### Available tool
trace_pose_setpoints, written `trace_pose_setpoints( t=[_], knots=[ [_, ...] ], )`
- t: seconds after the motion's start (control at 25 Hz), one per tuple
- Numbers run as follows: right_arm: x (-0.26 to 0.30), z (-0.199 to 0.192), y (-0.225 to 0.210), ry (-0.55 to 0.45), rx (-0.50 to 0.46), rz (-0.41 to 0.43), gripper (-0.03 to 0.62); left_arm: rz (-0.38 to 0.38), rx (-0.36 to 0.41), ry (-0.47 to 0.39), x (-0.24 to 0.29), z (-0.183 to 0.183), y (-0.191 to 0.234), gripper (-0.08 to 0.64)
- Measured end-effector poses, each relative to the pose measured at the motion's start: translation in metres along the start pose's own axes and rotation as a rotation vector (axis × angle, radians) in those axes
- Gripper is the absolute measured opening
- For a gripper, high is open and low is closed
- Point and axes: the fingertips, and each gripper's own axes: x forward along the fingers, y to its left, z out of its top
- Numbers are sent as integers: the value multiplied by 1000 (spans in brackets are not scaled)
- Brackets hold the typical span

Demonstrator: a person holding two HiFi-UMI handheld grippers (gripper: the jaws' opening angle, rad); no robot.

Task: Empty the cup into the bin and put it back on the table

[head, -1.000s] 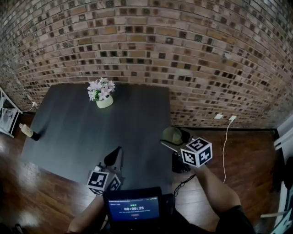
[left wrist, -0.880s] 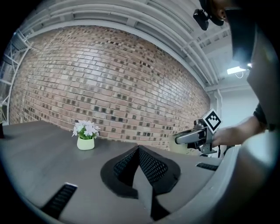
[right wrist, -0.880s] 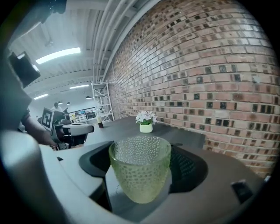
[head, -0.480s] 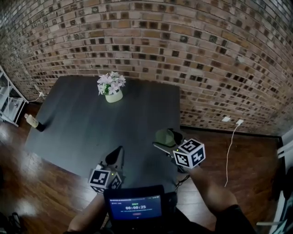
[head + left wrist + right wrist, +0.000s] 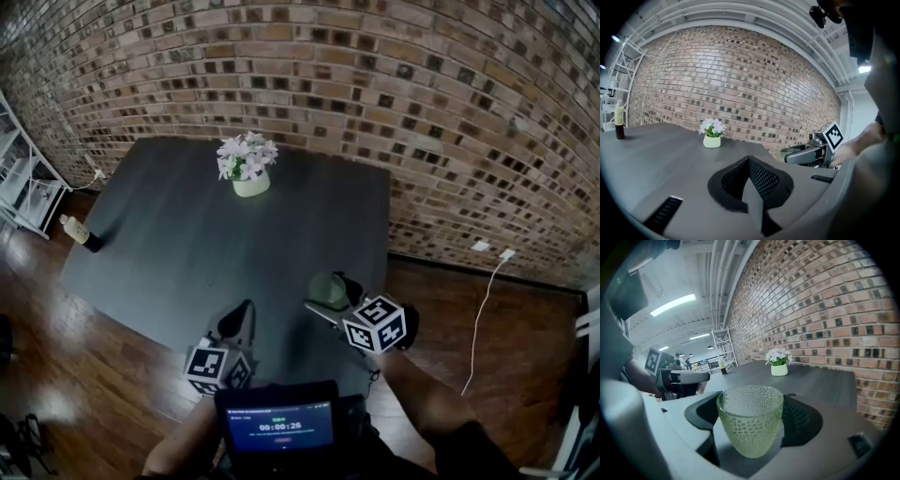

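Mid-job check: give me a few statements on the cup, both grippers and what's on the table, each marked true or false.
1. The right gripper holds the cup. True.
2. The cup is upside down. False: it is upright, mouth up.
3. The left gripper holds the bottle. False: its jaws are together on nothing, and the bottle stands at the table's left edge.
4. The flower pot stands on the table. True.
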Motion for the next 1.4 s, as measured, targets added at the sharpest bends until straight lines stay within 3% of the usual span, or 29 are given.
trace_pose_setpoints(
  t=[0.4,0.72,1.4],
  knots=[
    [17,-47,7,-8,-66,45,394,-7,-17,39,7,-38,0,-8],
    [25,-80,2,-47,-59,42,394,-32,-3,57,16,-65,-6,-8],
    [23,-95,15,-126,-99,7,403,-76,22,77,19,-78,-10,-8]
  ],
)
